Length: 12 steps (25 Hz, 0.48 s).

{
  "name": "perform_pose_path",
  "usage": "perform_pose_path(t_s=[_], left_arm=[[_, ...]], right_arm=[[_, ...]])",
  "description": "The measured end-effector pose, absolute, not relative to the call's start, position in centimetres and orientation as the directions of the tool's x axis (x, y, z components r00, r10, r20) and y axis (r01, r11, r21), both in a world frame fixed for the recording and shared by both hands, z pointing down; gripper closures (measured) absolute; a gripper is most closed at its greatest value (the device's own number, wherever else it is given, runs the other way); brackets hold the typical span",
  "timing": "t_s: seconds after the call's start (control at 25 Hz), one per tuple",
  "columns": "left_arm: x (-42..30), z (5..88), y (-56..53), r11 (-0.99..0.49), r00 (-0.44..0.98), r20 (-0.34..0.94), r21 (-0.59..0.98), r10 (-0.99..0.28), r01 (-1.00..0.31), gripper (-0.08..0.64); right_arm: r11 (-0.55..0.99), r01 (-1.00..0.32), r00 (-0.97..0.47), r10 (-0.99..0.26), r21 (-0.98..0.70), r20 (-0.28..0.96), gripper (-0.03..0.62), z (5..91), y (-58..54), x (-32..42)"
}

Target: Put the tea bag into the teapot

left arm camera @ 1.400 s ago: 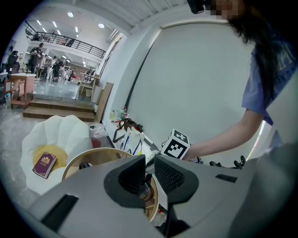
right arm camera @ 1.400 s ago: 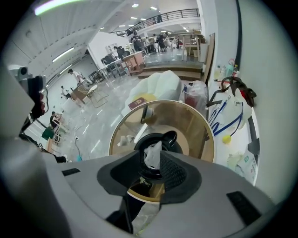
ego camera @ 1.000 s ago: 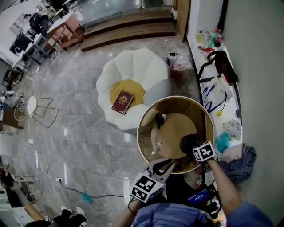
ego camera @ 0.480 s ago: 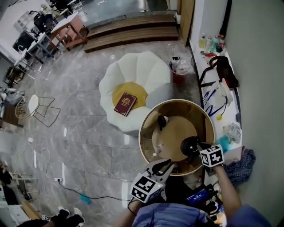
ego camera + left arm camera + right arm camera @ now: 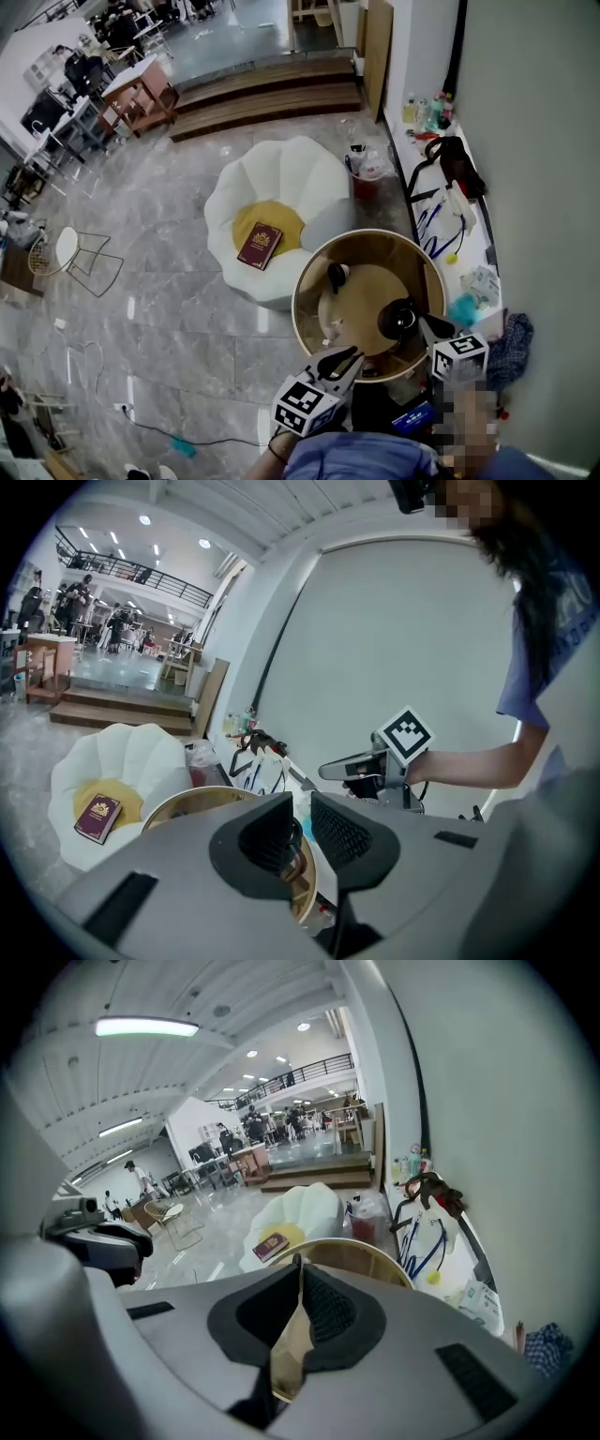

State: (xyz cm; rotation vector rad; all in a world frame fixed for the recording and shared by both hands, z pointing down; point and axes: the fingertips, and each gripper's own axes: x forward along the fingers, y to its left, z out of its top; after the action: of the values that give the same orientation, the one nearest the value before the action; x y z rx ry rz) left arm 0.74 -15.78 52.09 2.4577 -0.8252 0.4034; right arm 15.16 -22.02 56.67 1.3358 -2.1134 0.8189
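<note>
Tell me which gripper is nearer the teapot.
Right. The right gripper hangs just beside the teapot; the left gripper sits at the table's near rim, farther off.

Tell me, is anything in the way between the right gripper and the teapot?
No, nothing I can see. The right gripper, jaws shut, hangs close beside the teapot above the round table, with nothing showing between them.
</note>
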Motion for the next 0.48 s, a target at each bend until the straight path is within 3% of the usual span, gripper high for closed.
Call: perform_pose_path(t_s=[0.48], left_arm=[[-2.1,48.9,-12.7,-0.774,0.835,0.362,0.343,-0.414,-0.532,0.506]], right_arm=[[0.238,-0.940,-0.337,-0.766,-0.246,0.547,0.566,48.7,-14.9,10.5]])
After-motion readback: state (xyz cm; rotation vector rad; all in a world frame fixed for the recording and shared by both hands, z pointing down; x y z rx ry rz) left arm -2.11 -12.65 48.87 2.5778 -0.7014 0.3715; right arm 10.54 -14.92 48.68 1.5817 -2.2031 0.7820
